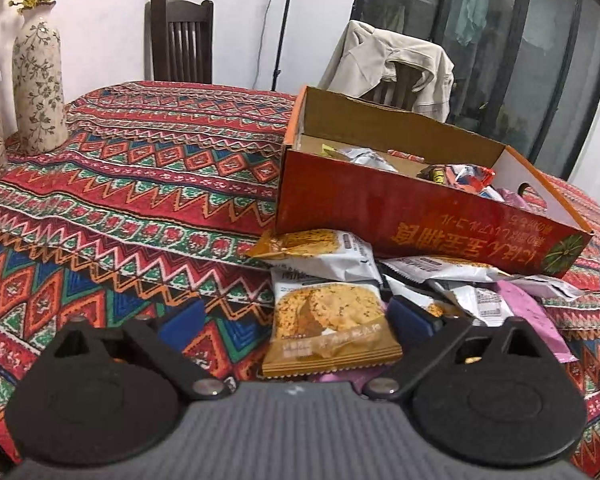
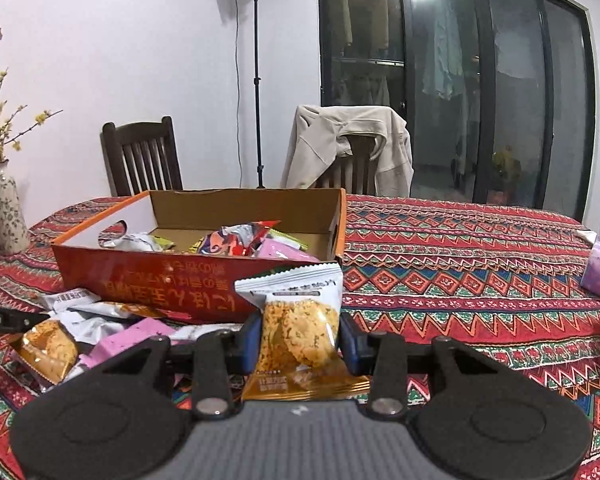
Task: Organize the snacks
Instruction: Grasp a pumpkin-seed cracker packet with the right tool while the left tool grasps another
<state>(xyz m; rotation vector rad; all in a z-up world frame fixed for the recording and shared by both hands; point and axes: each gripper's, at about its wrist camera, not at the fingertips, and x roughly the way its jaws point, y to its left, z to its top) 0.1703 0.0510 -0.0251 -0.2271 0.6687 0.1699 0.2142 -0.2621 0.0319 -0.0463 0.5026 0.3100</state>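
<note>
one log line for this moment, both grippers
left gripper: open over cracker packet | right gripper: shut on rice cracker pack | box: partly filled

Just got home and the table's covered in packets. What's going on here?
Someone is sorting snacks into the orange cardboard box with two handheld tools. The right tool is shut on a cracker packet, held up in front of the box. The left tool is open around another cracker packet lying in the loose pile on the patterned tablecloth. Several snacks already sit in the box.
</note>
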